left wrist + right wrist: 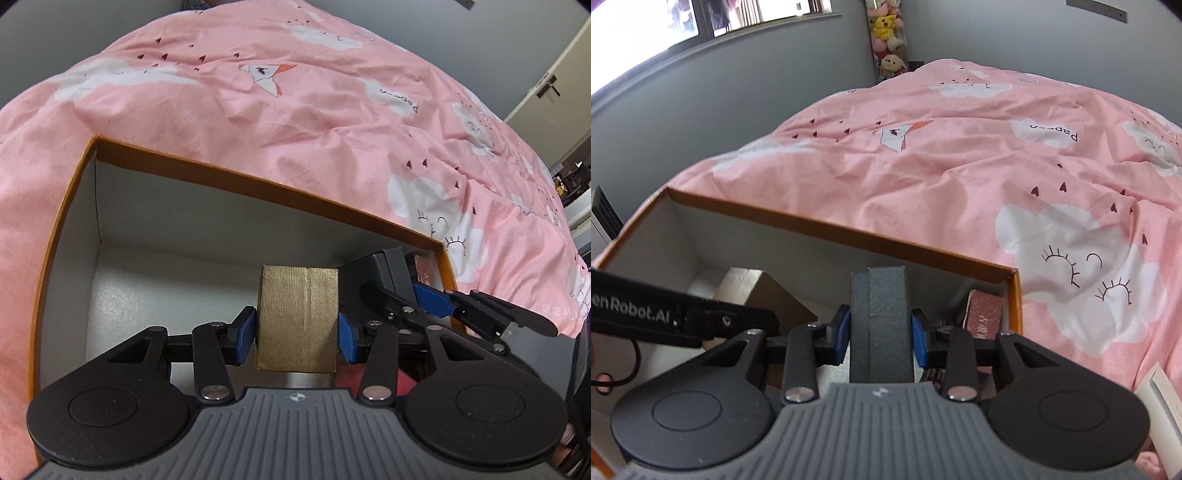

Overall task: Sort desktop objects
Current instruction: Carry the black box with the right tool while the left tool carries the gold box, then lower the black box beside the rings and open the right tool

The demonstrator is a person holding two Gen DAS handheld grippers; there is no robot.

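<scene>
A gold ribbed box (297, 317) is clamped between the blue pads of my left gripper (297, 332), hanging inside an open orange-rimmed carton (236, 175) with white walls. My right gripper (879, 334) is shut on a dark grey textured box (879, 317), also over the carton's right part. In the left wrist view that grey box (384, 269) and the right gripper's fingers (432, 299) show just right of the gold box. In the right wrist view the gold box (768, 295) appears brownish behind the left gripper's arm.
A reddish-brown booklet (984, 312) stands against the carton's right wall (1015, 299). The carton rests on a bed with a pink cloud-print duvet (960, 166). A white item (1160, 402) lies at the right edge. Plush toys (886, 33) hang in the far corner.
</scene>
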